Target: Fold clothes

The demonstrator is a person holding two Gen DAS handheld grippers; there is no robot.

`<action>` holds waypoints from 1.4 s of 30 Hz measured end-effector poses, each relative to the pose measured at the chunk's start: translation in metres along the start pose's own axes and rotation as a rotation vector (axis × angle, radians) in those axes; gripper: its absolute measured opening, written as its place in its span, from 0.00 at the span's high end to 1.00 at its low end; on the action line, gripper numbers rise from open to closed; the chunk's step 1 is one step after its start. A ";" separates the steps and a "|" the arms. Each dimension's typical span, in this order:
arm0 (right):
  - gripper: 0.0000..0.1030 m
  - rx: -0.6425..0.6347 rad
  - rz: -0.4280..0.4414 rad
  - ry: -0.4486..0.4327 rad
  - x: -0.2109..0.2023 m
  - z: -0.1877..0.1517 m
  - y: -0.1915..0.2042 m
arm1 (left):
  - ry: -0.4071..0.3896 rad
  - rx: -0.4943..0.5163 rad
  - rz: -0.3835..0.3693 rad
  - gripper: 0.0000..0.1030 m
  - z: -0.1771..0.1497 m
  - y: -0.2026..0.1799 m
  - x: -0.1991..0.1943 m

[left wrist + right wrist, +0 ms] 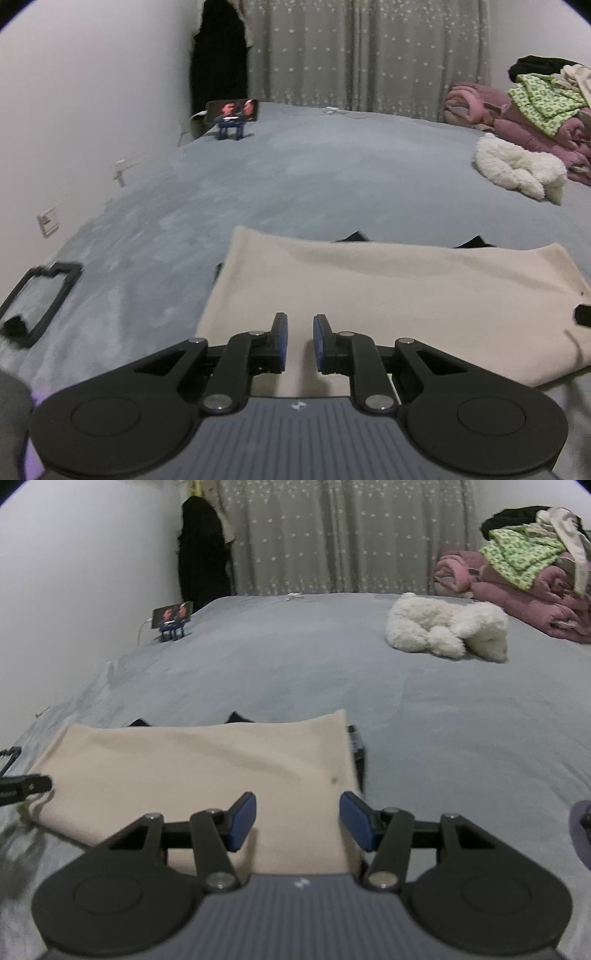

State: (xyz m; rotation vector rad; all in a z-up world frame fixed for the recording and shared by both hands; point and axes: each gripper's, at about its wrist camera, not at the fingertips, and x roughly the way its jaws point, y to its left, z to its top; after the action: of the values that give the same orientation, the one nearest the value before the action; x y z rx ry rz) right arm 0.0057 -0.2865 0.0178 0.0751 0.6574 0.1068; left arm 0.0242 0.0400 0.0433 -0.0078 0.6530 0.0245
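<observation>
Left gripper (300, 343): jaws narrow, a slim gap between the blue pads (283, 341), nothing pinched; it hovers over the near left part of the cloth (388, 295). Right gripper (298, 821): jaws released, standing wide, nothing between the pads (242, 821); beige fabric lies below them, at the cloth's near right corner.

Cloth: beige, folded flat into a rough rectangle on the grey bed (295, 177), near edge close to both grippers. Dark fabric peeks out from under its far edge in two small points (356, 236) and along its right side (356, 744) in the right view. Small dark speck near the right edge.

Left of the cloth, on the bed: a black frame (40, 299), blurred. Wall socket (48, 221) beyond it.

Mid-bed, right: white fluffy garment (447, 631), heaped.

Far right: pink quilt (532, 587), bundled, with green patterned cloth (517, 555) and dark and pale clothes on top.

Far left corner: phone (233, 110) on a blue stand, screen lit, cable running off toward the wall. Behind: dark coat (203, 550) hanging, then starred grey curtain (369, 55).
</observation>
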 end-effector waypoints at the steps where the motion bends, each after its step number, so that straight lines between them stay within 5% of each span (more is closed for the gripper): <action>1: 0.49 -0.007 0.004 0.003 0.002 0.000 0.004 | -0.006 0.011 -0.004 0.84 0.003 -0.004 0.003; 16: 0.48 -0.021 0.061 0.001 0.056 0.021 0.036 | 0.023 -0.102 -0.099 0.84 0.040 0.016 0.067; 25: 0.46 -0.069 0.072 -0.026 0.097 0.028 0.047 | 0.024 -0.043 -0.059 0.81 0.034 0.015 0.081; 42: 0.45 0.021 -0.008 -0.023 0.086 0.035 0.012 | 0.008 -0.105 -0.070 0.79 0.039 0.031 0.065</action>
State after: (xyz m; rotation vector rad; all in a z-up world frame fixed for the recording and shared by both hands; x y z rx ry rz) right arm 0.0939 -0.2653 -0.0059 0.0939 0.6354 0.0908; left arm 0.0984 0.0731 0.0346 -0.1322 0.6580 -0.0089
